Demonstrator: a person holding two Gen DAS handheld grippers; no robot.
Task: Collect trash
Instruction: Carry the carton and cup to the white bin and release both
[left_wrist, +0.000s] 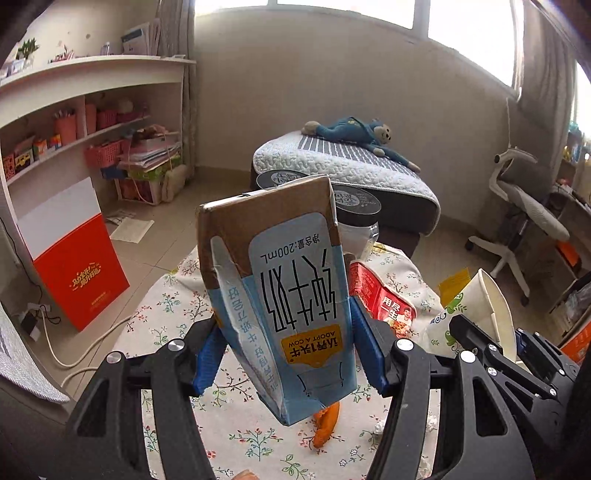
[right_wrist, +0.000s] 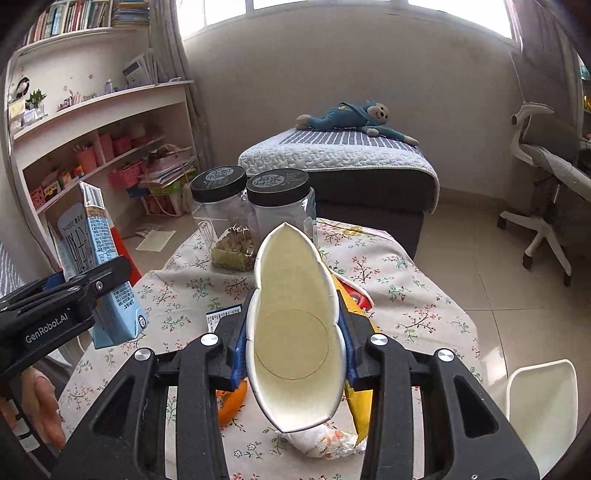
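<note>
My left gripper (left_wrist: 288, 354) is shut on a blue and brown milk carton (left_wrist: 280, 291), held upside down above the floral-cloth table (left_wrist: 243, 439). The carton also shows in the right wrist view (right_wrist: 99, 273). My right gripper (right_wrist: 295, 343) is shut on a squashed white paper cup (right_wrist: 295, 332), its mouth facing the camera; the cup also shows in the left wrist view (left_wrist: 476, 314). On the table lie orange peel (left_wrist: 325, 428), a red snack packet (left_wrist: 384, 299), a yellow wrapper (right_wrist: 360, 406) and a crumpled tissue (right_wrist: 325, 441).
Two clear jars with black lids (right_wrist: 251, 206) stand at the table's far side. A white bin (right_wrist: 543, 406) is at the lower right. A bed with a blue stuffed monkey (right_wrist: 351, 114), shelves at left and an office chair (right_wrist: 546, 166) surround the table.
</note>
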